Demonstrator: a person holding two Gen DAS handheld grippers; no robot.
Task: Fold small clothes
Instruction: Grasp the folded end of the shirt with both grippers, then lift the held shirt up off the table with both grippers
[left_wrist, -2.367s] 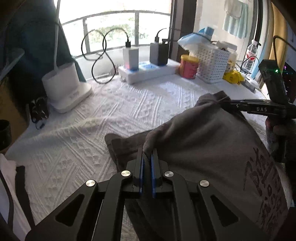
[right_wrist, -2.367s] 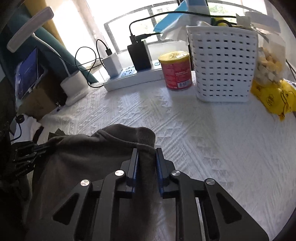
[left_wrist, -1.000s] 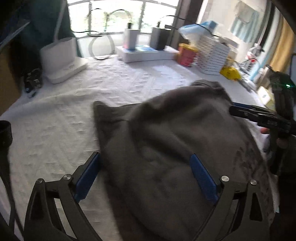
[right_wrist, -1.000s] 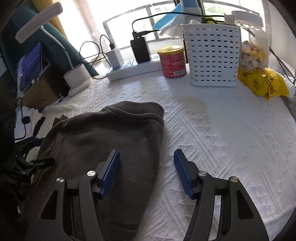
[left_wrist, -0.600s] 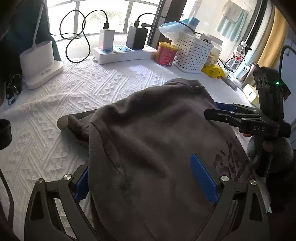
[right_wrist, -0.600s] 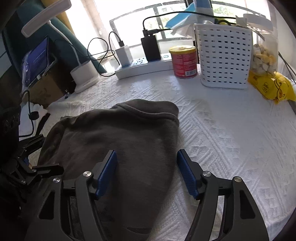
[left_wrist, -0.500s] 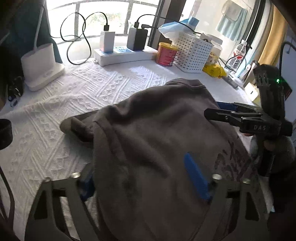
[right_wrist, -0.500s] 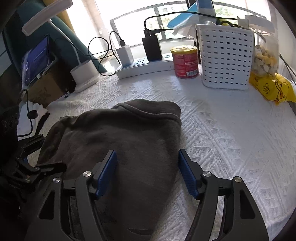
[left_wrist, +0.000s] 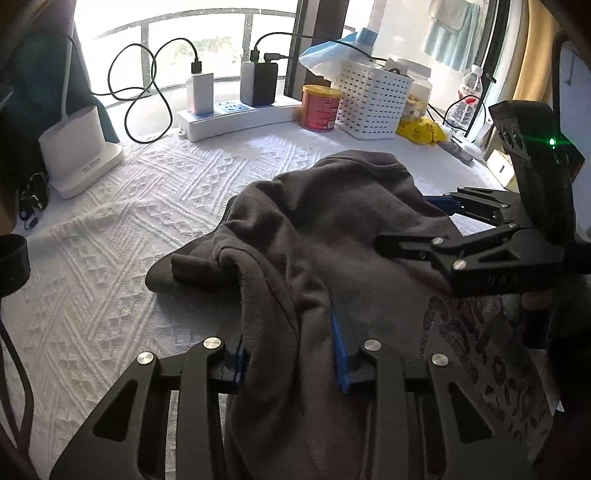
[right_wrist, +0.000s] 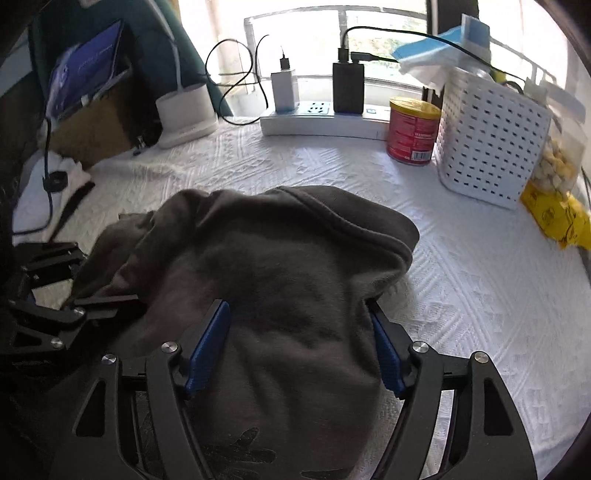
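Left hand-held gripper (left_wrist: 288, 354) is closing on a dark grey cotton garment (left_wrist: 332, 229) fold for regrasping; right hand-held gripper (right_wrist: 295, 347) is straddling it, jaws apart.

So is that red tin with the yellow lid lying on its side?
No, the red tin stands upright beside the white perforated plastic basket.

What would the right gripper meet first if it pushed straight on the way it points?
The grey garment: the right gripper already straddles it with jaws wide, so it would run into that bunched cloth almost at once. Beyond lies the white bedspread; depth is hard to judge.
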